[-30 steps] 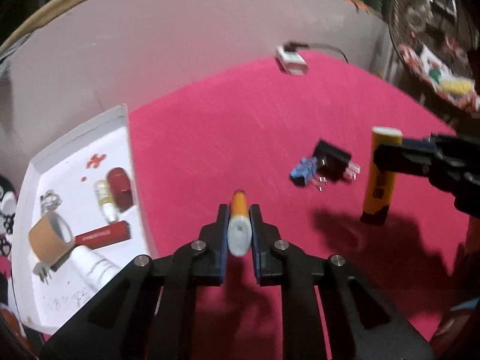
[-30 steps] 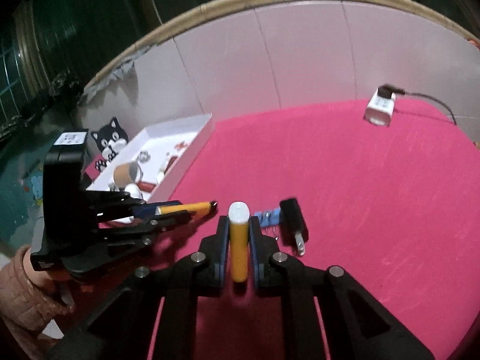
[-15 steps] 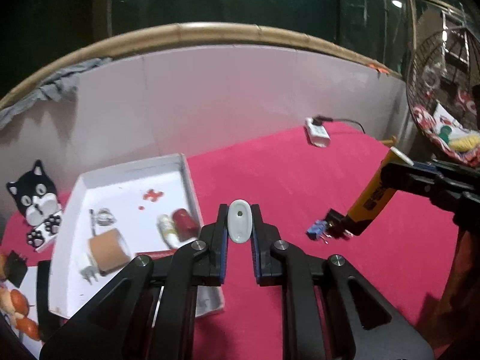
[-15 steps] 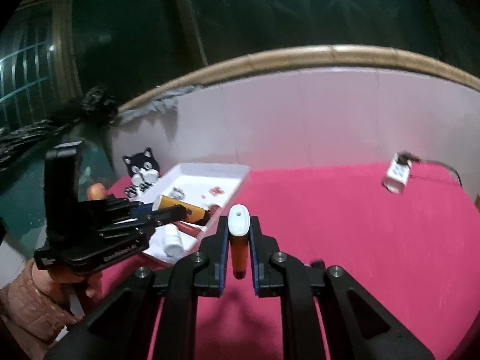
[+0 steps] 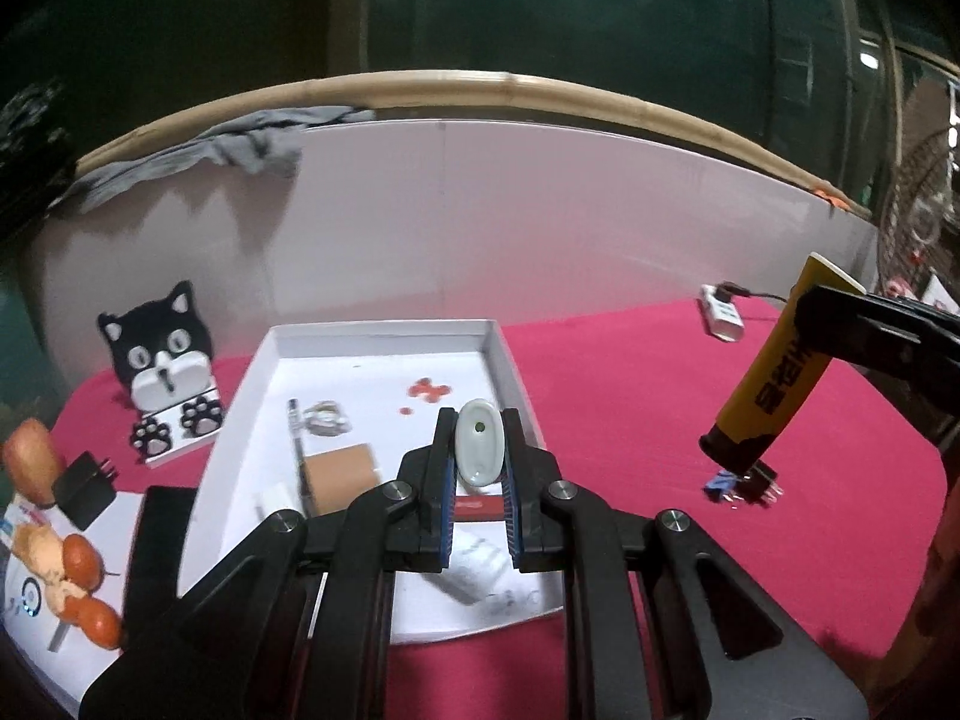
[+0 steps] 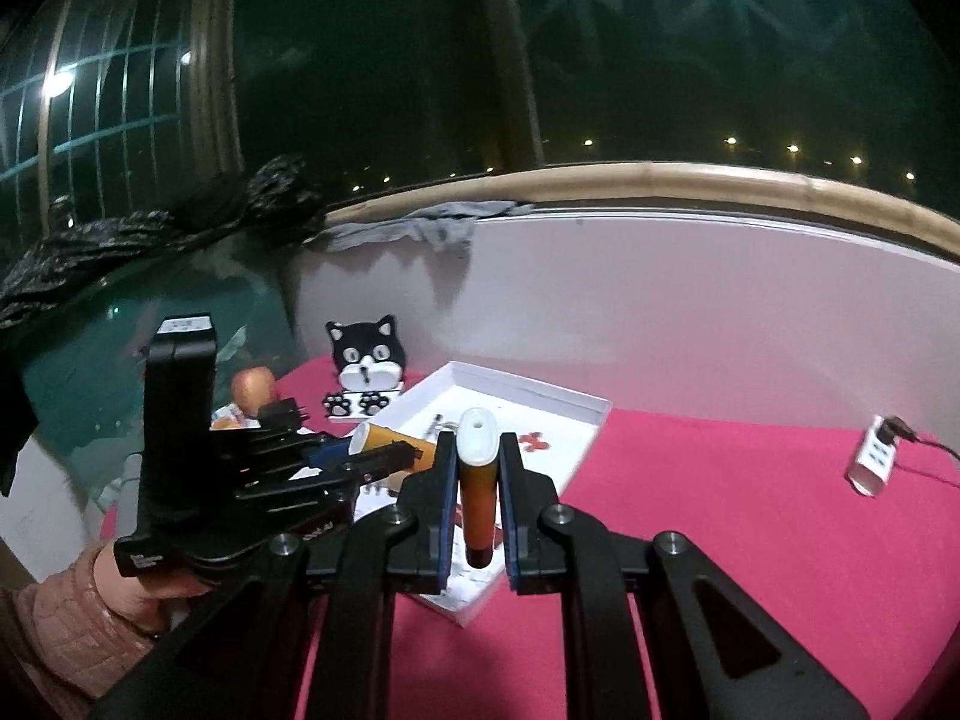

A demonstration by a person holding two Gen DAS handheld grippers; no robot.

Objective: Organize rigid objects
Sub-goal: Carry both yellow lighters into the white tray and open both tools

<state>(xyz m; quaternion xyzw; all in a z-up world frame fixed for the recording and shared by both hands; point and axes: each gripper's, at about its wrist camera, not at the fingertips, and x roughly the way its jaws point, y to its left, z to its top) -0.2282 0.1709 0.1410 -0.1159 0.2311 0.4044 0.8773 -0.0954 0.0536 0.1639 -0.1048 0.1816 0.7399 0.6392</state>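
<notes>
My left gripper [image 5: 478, 477] is shut on an orange tube with a white cap [image 5: 478, 450], held above the white tray [image 5: 510, 360]. It also shows in the right wrist view [image 6: 384, 447]. My right gripper [image 6: 474, 483] is shut on a second orange tube with a white cap [image 6: 478, 492], held above the tray's near corner [image 6: 591, 405]. That tube shows in the left wrist view [image 5: 774, 384], hanging over a black plug and a blue clip [image 5: 744, 483] on the red cloth.
The tray holds a tape roll [image 5: 339, 477], a red stick [image 5: 480, 505], a metal ring [image 5: 324, 418] and small red bits. A cat-shaped holder [image 5: 165, 360], a black charger [image 5: 84, 483], toy food [image 5: 66, 570] lie left. A white power strip [image 5: 723, 312] lies far right.
Both grippers have risen and swung left toward the tray, each still holding its tube. The left gripper went from over the bare cloth to over the tray.
</notes>
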